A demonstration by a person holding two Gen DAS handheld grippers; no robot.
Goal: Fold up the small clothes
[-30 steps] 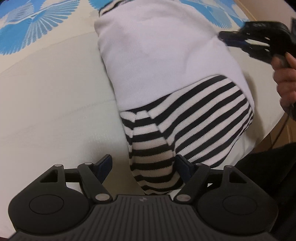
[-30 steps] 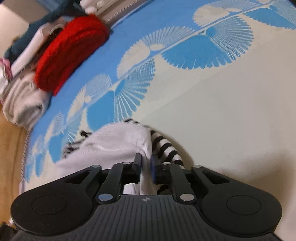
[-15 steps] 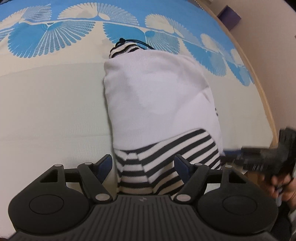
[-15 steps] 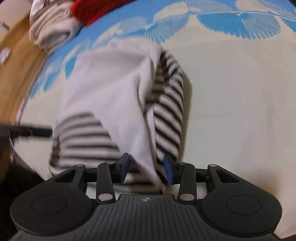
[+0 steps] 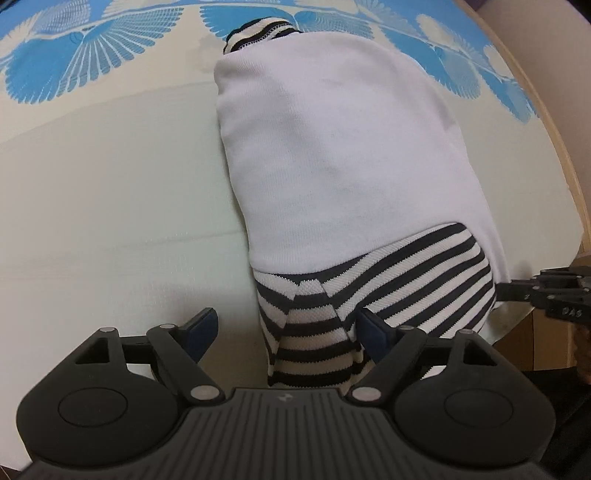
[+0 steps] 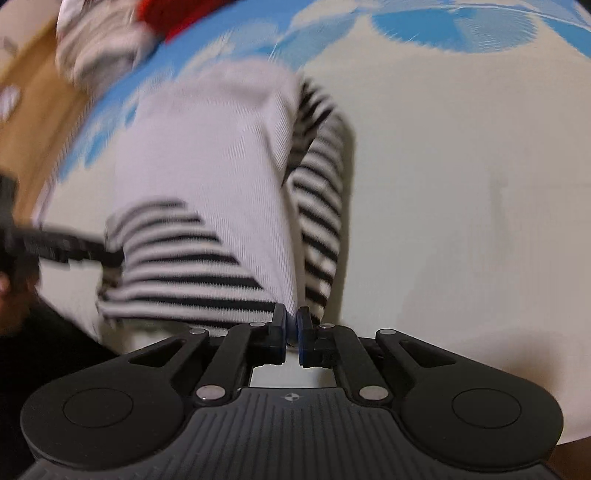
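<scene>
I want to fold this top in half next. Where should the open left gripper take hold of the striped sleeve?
Probably at the striped sleeve's near end, coming from above: that narrow strip already lies between the left gripper's open fingers, flat on the bedspread, below the white body. The right gripper pinches the other near corner.

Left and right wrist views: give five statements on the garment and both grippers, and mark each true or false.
1. The white garment has black-and-white striped sleeves. True.
2. The left gripper is clamped shut. False: its jaws stand wide, a striped sleeve between them.
3. The right gripper is closed on the garment's near edge. True.
4. The garment lies on a wooden floor. False: it lies on a cream and blue bedcover.
5. A red knit lies folded on the garment. False: it lies apart, beyond it.
</scene>
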